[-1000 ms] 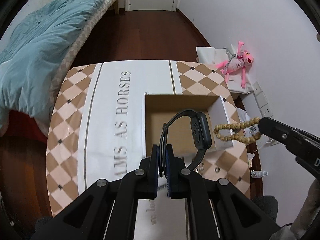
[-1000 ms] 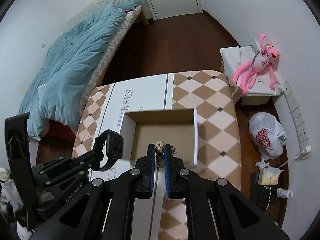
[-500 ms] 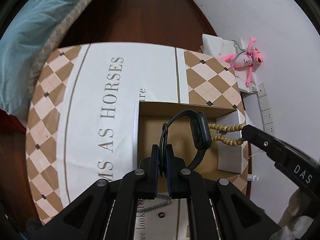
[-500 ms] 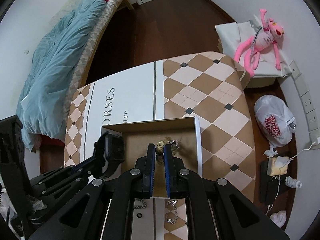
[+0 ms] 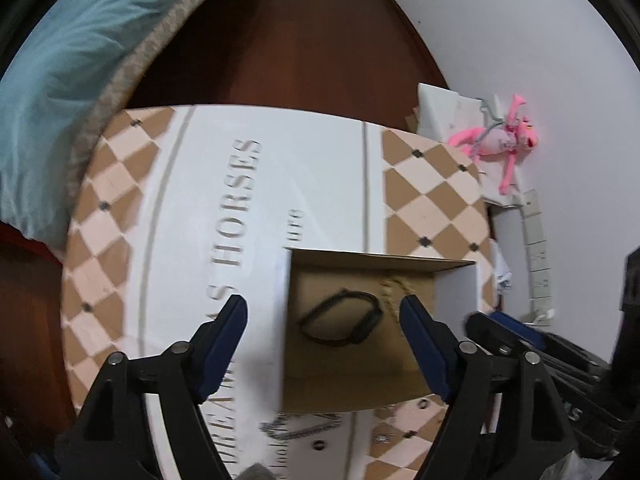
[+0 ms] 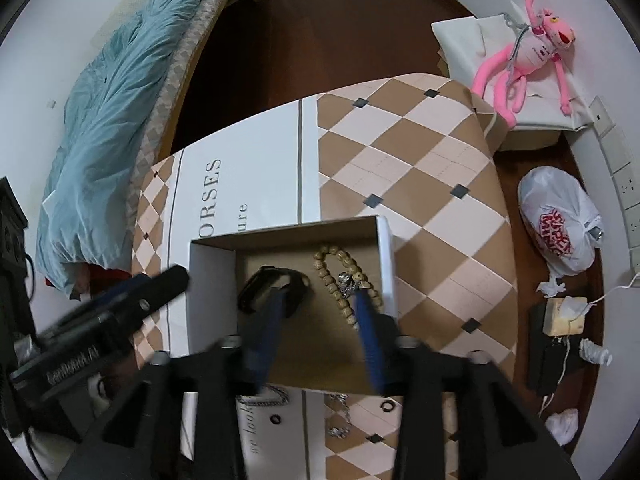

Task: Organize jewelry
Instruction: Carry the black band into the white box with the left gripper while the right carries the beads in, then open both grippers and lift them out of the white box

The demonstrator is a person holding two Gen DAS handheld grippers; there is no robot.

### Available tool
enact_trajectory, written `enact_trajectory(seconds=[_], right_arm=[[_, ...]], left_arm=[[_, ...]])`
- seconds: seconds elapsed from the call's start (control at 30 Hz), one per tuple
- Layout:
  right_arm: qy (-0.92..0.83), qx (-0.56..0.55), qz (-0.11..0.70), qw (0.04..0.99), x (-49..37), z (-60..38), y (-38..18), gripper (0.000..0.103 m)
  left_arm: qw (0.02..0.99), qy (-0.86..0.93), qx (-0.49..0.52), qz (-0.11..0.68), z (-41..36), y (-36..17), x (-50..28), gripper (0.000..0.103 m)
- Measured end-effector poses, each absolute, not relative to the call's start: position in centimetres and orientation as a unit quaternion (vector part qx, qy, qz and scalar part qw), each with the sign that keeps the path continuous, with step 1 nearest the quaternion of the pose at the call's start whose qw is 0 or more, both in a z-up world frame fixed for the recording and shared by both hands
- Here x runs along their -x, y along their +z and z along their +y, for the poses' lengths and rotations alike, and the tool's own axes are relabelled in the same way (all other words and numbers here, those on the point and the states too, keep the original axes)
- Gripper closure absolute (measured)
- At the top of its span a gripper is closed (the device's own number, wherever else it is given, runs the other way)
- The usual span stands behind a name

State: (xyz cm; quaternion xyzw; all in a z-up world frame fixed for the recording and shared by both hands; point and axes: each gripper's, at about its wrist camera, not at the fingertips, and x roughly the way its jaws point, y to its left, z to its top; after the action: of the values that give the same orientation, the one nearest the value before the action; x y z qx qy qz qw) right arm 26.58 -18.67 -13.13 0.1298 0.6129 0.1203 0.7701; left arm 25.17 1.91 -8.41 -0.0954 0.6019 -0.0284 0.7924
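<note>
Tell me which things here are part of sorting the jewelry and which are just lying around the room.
Part of the job:
cardboard box
black wristband
wooden bead bracelet
silver chains and small rings in front of the box

Just lying about:
pink plush toy
white plastic bag
blue duvet
crumpled tissues

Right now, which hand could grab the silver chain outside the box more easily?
Probably left. The tangled silver chain lies on the tabletop just under the left hand-held gripper, whose jaws have just been opening, empty. The right hand-held gripper hangs over the open cardboard box.
</note>
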Motion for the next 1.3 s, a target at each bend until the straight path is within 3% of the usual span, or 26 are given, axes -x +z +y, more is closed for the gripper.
enact_trajectory(seconds=[0.03,0.07,0.23,0.63,1.3], right_arm=[[0.114,-0.117,0.611,0.775,-26.3,-18.7,-13.0,0.049],[0.111,-0.107,0.608,0.779,-25.9,-18.6,-12.8,0.043],[0.065,-0.03,0.601,0.796,-24.2,-18.2,-13.1,0.014],[0.022,0.027,0.585,0.81,-20.9,-18.1,-14.1,0.008],[0.006,0.02,0.46,0.888,-11.7,-19.5,-3.1,0.008]], left_arm=[[0.796,-0.022,0.086,0.599,2.1,-8.4,-25.0,0.004],[0.799,-0.015,0.077,0.596,2.3,-8.4,-24.8,0.002],[0.82,0.022,0.022,0.571,2.5,-9.3,-22.8,0.002],[0.828,0.026,0.018,0.56,1.8,-10.0,-19.3,0.002],[0.887,0.014,0.016,0.462,0.5,-0.4,-11.0,0.002]])
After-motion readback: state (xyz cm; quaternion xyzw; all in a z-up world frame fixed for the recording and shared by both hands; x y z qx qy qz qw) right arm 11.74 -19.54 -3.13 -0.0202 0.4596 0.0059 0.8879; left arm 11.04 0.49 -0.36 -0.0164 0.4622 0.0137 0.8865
